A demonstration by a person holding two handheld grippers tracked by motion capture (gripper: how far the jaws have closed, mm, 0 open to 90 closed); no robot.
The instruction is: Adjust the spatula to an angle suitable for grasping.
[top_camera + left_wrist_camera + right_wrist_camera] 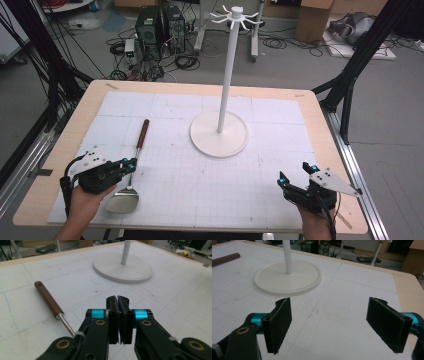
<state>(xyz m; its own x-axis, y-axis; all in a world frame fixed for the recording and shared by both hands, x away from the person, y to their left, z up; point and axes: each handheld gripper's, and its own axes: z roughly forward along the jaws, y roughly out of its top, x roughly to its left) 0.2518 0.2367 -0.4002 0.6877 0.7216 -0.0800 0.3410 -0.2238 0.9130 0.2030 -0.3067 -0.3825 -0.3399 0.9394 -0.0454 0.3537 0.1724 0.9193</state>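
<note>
While both hands rest low over the near edge of the white gridded mat [200, 192], the left gripper [131, 164] has its two black fingers [113, 315] pressed flat against each other, and the left gripper view shows nothing between them. The metal spatula with the brown wooden handle [136, 151] lies on the mat right at those closed fingers. Its thin steel shaft runs under the left-hand side of the gripper body in that gripper's own view. The brown handle stretches away ahead and to the left of the fingertips, and the shiny blade lies back towards the person, beside the left hand [85, 202]. From above, the fingertips sit over or against the shaft where it meets the blade, but I cannot tell whether they touch it.

The right gripper [294, 172] is held wide apart, its two padded fingers [279, 322] standing well clear of each other with bare mat between them. Nothing is in its grasp.

Ahead of both pairs of fingers stands the tall white stand with a round flat base and a ring of hooks on top [219, 135]. It is beyond and to the right of the left fingertips and beyond and to the left of the right ones, well apart from both. The spatula handle lies far off to the left of the right gripper's fingers.
</note>
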